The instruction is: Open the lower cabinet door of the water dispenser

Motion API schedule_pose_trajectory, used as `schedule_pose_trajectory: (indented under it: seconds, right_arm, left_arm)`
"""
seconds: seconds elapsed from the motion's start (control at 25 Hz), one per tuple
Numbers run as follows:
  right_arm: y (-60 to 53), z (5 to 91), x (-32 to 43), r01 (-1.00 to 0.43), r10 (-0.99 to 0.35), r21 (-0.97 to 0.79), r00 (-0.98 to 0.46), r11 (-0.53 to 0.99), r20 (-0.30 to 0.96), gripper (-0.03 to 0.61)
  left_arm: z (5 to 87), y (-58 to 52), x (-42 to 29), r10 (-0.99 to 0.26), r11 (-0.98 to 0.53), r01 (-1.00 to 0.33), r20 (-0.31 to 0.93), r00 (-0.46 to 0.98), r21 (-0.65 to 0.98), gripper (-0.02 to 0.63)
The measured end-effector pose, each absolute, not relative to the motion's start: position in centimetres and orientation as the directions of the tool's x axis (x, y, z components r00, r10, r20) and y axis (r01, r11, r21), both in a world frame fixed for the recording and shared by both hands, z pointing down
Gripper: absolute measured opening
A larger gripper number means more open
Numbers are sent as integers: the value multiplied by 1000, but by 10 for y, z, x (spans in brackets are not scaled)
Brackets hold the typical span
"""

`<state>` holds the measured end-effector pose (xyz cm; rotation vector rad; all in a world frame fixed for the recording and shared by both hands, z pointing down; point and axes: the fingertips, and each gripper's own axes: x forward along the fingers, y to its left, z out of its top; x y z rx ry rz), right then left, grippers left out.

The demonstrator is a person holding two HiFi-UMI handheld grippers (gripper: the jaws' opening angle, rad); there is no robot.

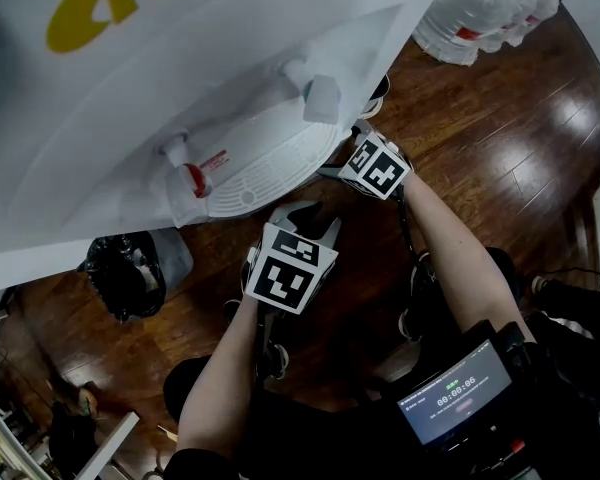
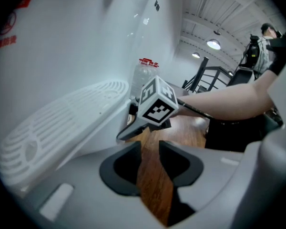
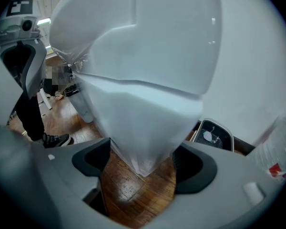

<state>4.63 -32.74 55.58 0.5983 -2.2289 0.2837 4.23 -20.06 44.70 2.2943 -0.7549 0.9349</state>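
Observation:
The white water dispenser [image 1: 230,68] fills the upper left of the head view, with its round drip tray [image 1: 265,163] and a red tap [image 1: 192,178]. My right gripper [image 1: 365,133] reaches under the tray's right side. In the right gripper view its jaws [image 3: 142,159] stand wide open, with the lower cabinet's white corner edge [image 3: 143,128] between them; the pads do not press on it. My left gripper [image 1: 305,213] hangs in front of the tray. Its jaws [image 2: 150,149] are nearly together, with only wood floor showing in the slim gap. The right gripper's marker cube [image 2: 157,104] shows beyond them.
A shrink-wrapped pack of water bottles [image 1: 480,3] lies on the wood floor at the upper right. A black bag [image 1: 125,268] sits left of my arms. A small screen [image 1: 455,393] is at my chest. A person's legs [image 3: 33,113] stand left of the cabinet.

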Motion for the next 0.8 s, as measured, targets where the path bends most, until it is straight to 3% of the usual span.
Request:
schedule_pose_trajectory:
  seconds: [0.8]
  right_arm:
    - [-265, 554, 71, -652, -388, -34, -492, 758, 779, 388]
  left_arm:
    - [422, -155, 52, -309, -738, -636, 725, 616, 226, 138]
